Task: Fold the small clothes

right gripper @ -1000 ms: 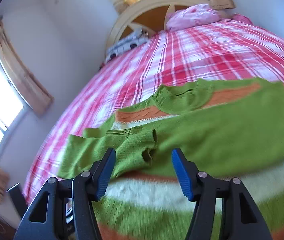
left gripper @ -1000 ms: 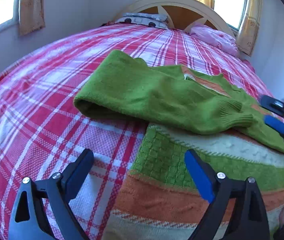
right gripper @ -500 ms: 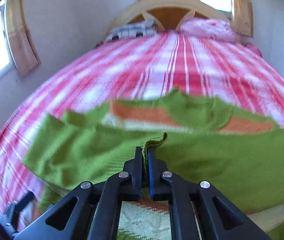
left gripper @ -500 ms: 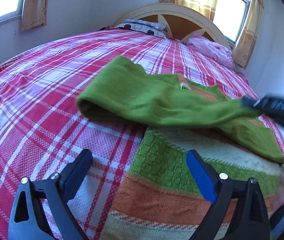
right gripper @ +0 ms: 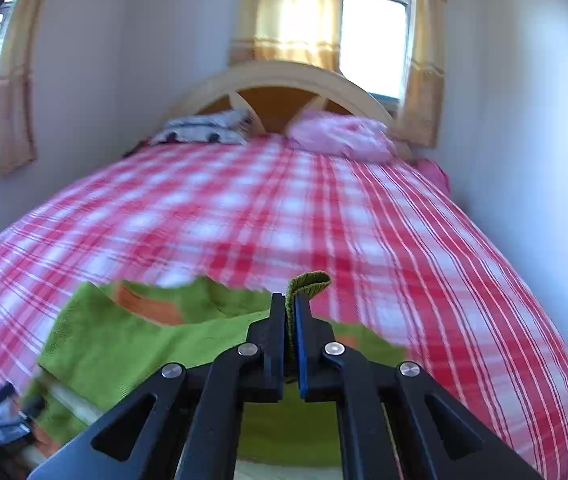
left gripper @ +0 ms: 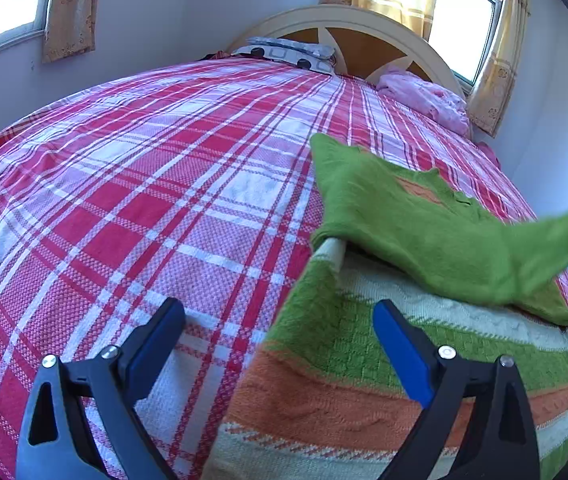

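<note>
Green knit sweater (left gripper: 383, 320) w/ orange + cream stripes lying on red plaid bedspread (left gripper: 164, 200), near side of bed. Right gripper (right gripper: 289, 320) pinching sleeve cuff (right gripper: 307, 282) tight, sleeve lifting across sweater body. Left gripper (left gripper: 280, 344) hovering wide apart over hem edge, gripping nothing. Pink pillow (left gripper: 423, 100) + patterned pillow (left gripper: 284, 52) sitting by headboard (left gripper: 363, 40).

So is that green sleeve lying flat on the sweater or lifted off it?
Lifted at the cuff end. The right tongs are shut on the sleeve cuff, raised clear of the striped sweater; its shoulder end rests there.
</note>
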The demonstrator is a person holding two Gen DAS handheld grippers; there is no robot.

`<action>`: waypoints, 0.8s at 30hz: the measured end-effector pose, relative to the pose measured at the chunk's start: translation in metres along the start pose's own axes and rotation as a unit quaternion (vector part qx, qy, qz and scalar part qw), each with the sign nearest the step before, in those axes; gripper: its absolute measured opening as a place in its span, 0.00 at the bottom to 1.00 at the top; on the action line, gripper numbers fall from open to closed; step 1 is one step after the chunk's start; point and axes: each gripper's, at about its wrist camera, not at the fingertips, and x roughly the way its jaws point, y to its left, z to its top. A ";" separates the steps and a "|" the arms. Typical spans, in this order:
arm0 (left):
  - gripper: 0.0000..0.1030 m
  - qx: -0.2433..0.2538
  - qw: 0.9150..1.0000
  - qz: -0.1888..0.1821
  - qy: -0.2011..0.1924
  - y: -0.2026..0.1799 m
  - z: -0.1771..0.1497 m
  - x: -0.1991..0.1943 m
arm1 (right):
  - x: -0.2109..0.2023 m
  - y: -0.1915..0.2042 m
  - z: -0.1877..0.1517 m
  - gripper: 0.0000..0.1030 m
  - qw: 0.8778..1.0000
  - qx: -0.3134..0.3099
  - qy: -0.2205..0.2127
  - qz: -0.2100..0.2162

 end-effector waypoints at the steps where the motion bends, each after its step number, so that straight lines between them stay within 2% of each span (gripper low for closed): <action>1: 0.95 0.001 1.000 0.001 0.000 0.000 0.000 0.000 | 0.005 -0.006 -0.008 0.04 1.000 0.002 0.009 -0.008; 3: 0.95 0.003 1.000 0.003 0.001 -0.001 0.000 0.001 | 0.017 -0.015 -0.028 0.04 0.999 -0.002 0.029 -0.030; 7: 0.95 0.007 1.000 0.007 0.002 -0.001 0.000 0.003 | 0.048 -0.028 -0.059 0.04 0.996 0.010 0.083 -0.028; 10: 0.95 0.006 1.000 0.007 0.003 -0.001 0.000 0.002 | 0.074 -0.043 -0.082 0.09 0.987 0.034 0.155 -0.018; 12: 0.95 0.007 1.000 0.007 0.003 -0.002 0.001 0.003 | 0.067 -0.059 -0.085 0.13 0.987 0.067 0.147 0.008; 14: 0.95 0.007 1.000 0.007 0.003 -0.002 0.001 0.003 | 0.050 -0.076 -0.083 0.14 0.986 0.094 0.136 -0.019; 17: 0.96 0.007 1.000 0.007 0.003 -0.002 0.001 0.003 | 0.014 -0.091 -0.077 0.14 0.987 0.129 0.079 -0.063; 18: 0.96 0.007 1.000 0.007 0.003 -0.002 0.001 0.003 | 0.005 -0.087 -0.073 0.14 0.990 0.121 0.064 -0.045; 20: 0.96 0.008 1.000 0.008 0.003 -0.002 0.001 0.003 | 0.003 -0.070 -0.067 0.14 0.994 0.086 0.063 -0.008; 22: 0.96 0.010 1.000 0.009 0.003 -0.003 0.000 0.003 | 0.009 -0.041 -0.064 0.14 0.994 0.049 0.077 0.052; 24: 0.97 0.013 1.000 0.011 0.005 -0.004 0.001 0.004 | 0.023 -0.015 -0.066 0.14 0.991 0.024 0.097 0.087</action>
